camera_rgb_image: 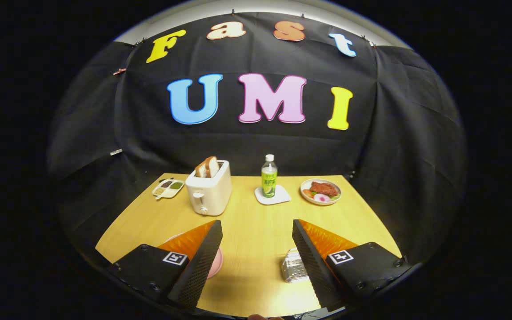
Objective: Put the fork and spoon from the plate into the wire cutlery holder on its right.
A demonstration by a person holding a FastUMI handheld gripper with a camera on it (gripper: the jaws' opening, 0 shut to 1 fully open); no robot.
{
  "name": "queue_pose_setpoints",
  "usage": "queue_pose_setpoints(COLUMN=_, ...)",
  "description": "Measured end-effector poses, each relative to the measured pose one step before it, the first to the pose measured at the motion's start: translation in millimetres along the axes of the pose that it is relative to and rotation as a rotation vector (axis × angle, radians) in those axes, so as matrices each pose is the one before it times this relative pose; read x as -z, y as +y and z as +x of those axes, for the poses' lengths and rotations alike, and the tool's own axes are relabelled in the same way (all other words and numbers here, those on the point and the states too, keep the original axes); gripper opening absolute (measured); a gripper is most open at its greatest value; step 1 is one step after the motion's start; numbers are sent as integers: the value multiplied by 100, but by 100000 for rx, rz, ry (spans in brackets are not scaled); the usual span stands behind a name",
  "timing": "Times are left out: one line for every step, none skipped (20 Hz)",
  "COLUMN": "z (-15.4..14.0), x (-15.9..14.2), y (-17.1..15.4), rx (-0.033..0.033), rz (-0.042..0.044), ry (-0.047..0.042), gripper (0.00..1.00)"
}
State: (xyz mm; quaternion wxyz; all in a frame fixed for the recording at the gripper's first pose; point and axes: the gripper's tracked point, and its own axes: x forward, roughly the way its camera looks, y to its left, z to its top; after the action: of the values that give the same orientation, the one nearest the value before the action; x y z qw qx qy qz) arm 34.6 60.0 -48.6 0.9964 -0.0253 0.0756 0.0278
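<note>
My gripper [257,229] hovers above the near part of the wooden table [256,231], fingers wide apart and nothing between them. A pink plate [217,262] peeks out from behind the left finger [202,253]; most of it is hidden, so I cannot see a fork or spoon on it. The wire cutlery holder [292,266] stands on the table just inside the right finger [314,258], partly covered by it.
Farther back stand a white toaster [208,190] with bread slices, a small divided sauce dish [168,187] to its left, a green bottle [269,178] on a white coaster [273,195], and a plate of food [321,191] at the back right.
</note>
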Motion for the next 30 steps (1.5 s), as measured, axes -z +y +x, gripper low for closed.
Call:
queue_pose_setpoints(z=622, x=768, y=1701, rx=-4747, rz=-388, ry=3471, gripper=99)
queue_pose_setpoints(z=691, x=854, y=1577, rx=-4042, rz=-213, ry=3555, gripper=99)
queue_pose_setpoints(z=864, x=955, y=1088, rx=-2306, rz=-650, ry=3551, gripper=99)
queue_pose_setpoints(z=832, x=979, y=804, rx=-1783, rz=-1338, ry=3530, gripper=99)
queue_pose_setpoints(z=859, x=1132, y=809, rx=-1205, rz=-1900, ry=4228, gripper=99)
queue_pose_setpoints(z=1040, x=1246, y=815, rx=-1278, rz=-2187, ry=4590, gripper=99)
queue_pose_setpoints(z=1038, x=1159, y=748, rx=-1111, rz=-1862, ry=4548, gripper=99)
queue_pose_setpoints(z=1131, x=1395, y=797, rx=-1319, rz=-1991, ry=5255, gripper=99)
queue_pose_setpoints(z=1014, x=1178, y=600, rx=-845, rz=-1483, ry=5043, gripper=99)
queue_pose_setpoints(z=1086, x=1163, y=642, rx=-1144, rz=-969, ry=4746, gripper=99)
queue_pose_setpoints(z=1219, x=907, y=640, rx=-1094, rz=-824, ry=4638, gripper=99)
queue_pose_setpoints(z=962, x=841, y=408, rx=-589, rz=-1114, ry=3862, gripper=99)
queue_pose_setpoints(z=903, x=620, y=401, rx=-382, rz=-879, ry=3245, gripper=99)
queue_pose_setpoints(z=826, x=447, y=530, rx=-729, rz=-862, ry=2426, gripper=98)
queue_pose_setpoints(z=848, x=275, y=391, rx=-370, rz=-1023, ry=1656, gripper=93)
queue_pose_setpoints(z=943, x=342, y=162, rx=351, rz=-910, ry=2237, gripper=90)
queue_pose_setpoints(z=753, x=595, y=240, rx=-153, rz=-437, ry=2927, gripper=86)
queue_pose_setpoints(z=815, x=353, y=61, rx=149, rz=1, ry=2280, gripper=84)
queue_pose_setpoints(z=508, x=155, y=118, rx=85, rz=143, ry=1538, gripper=81)
queue_pose_setpoints(z=570, x=249, y=112, rx=-265, rz=-71, ry=1695, gripper=80)
queue_pose_setpoints(z=510, x=337, y=191, rx=-784, rz=-192, ry=2191, gripper=78)
queue_pose_setpoints(z=451, x=394, y=474, rx=-2177, rz=-271, ry=2501, gripper=76)
queue_pose_setpoints(z=383, x=370, y=277, rx=-1124, rz=-383, ry=2347, gripper=71)
queue_pose_setpoints(z=335, x=318, y=157, rx=-577, rz=-306, ry=1634, gripper=67)
queue_pose_setpoints(z=333, x=157, y=152, rx=-282, rz=-897, ry=1199, gripper=62)
queue_pose_setpoints(z=322, x=247, y=29, rx=424, rz=-442, ry=1203, gripper=61)
queue_pose_setpoints(z=326, x=204, y=9, rx=264, rz=42, ry=1573, gripper=60)
queue_pose_setpoints(z=297, x=276, y=-43, rx=153, rz=717, ry=1594, gripper=59)
queue_pose_setpoints(z=86, x=214, y=263, rx=-1128, rz=1981, ry=1406, gripper=49)
queue_pose_setpoints(z=61, x=-341, y=127, rx=-233, rz=866, ry=-566, gripper=41)
